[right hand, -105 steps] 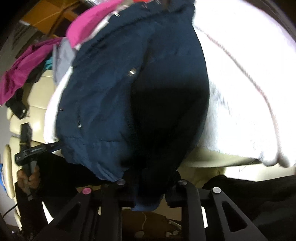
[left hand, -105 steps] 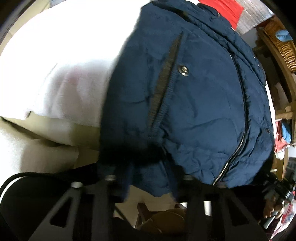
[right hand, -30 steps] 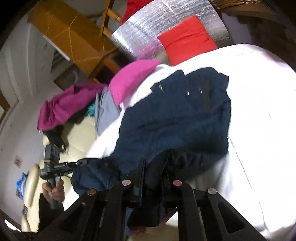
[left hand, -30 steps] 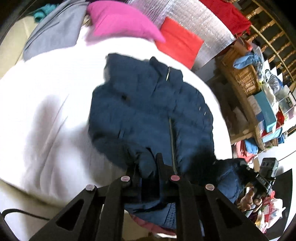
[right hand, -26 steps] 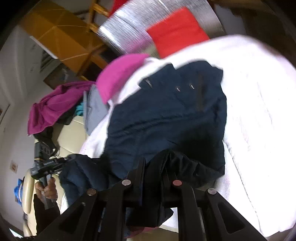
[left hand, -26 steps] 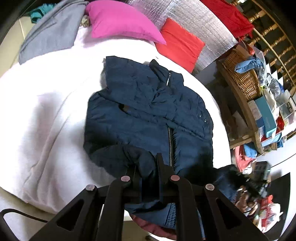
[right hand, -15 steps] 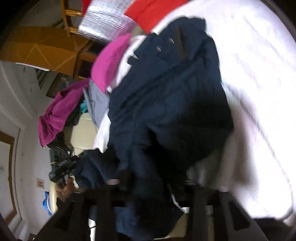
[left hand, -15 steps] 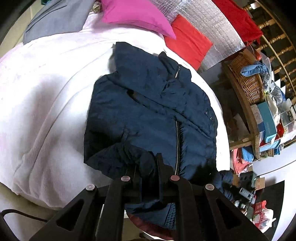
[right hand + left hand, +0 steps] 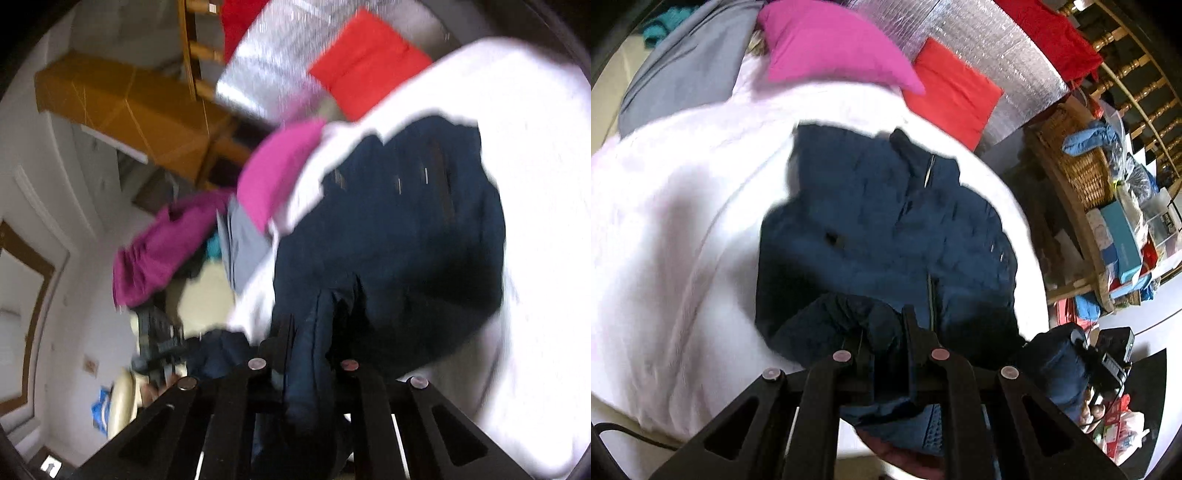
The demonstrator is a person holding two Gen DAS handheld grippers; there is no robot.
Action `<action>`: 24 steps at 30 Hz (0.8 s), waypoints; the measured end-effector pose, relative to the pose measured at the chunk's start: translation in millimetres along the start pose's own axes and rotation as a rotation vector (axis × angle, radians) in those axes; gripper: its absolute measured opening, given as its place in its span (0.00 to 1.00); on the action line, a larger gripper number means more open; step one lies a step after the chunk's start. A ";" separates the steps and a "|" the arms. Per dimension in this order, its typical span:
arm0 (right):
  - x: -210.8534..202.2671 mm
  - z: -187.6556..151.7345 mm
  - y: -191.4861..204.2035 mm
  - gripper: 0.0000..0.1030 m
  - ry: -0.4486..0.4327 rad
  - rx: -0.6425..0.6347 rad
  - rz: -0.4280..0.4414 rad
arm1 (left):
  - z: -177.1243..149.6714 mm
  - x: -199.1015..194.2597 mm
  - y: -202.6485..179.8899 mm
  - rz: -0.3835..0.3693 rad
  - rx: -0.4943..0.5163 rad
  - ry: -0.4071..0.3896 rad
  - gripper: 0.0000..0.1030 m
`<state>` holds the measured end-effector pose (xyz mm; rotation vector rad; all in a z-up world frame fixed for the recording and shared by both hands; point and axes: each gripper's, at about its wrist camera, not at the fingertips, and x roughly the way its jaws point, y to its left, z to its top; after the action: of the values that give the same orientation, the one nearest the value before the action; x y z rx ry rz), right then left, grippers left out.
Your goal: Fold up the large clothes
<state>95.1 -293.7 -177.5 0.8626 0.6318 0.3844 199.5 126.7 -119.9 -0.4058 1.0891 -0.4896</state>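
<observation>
Jacket (image 9: 886,229), navy, quilted and puffy, is spread collar-away on a white textured blanket (image 9: 665,229). Its near hem is bunched and pinched between the closed fingers of the left gripper (image 9: 886,332); another fold is clamped by the right gripper (image 9: 314,332). A magenta pillow (image 9: 831,48), red cushion (image 9: 956,99) and wicker basket (image 9: 1082,173) are seen beyond.
</observation>
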 end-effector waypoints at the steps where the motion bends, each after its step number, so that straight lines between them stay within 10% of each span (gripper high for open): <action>1: 4.3 11.3 -2.8 0.09 -0.031 0.014 0.002 | 15.7 1.9 -2.3 0.001 0.000 -0.012 0.12; 10: 91.1 136.0 -59.5 0.09 -0.264 0.153 -0.120 | 148.9 76.0 -15.0 0.155 0.017 -0.114 0.12; 18: 161.6 185.4 -128.8 0.10 -0.197 0.262 -0.194 | 202.0 168.7 26.6 0.170 -0.060 -0.059 0.13; 22: 167.1 194.3 -161.8 0.19 -0.163 0.394 -0.052 | 212.2 191.7 48.9 0.108 -0.148 -0.023 0.17; 24: 160.9 197.8 -169.6 0.44 -0.189 0.451 0.093 | 215.5 192.0 57.6 0.038 -0.195 -0.015 0.21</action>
<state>356.2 -421.4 -273.6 1.3458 0.5093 0.2416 477.9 81.8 -204.0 -0.5584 1.1318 -0.3472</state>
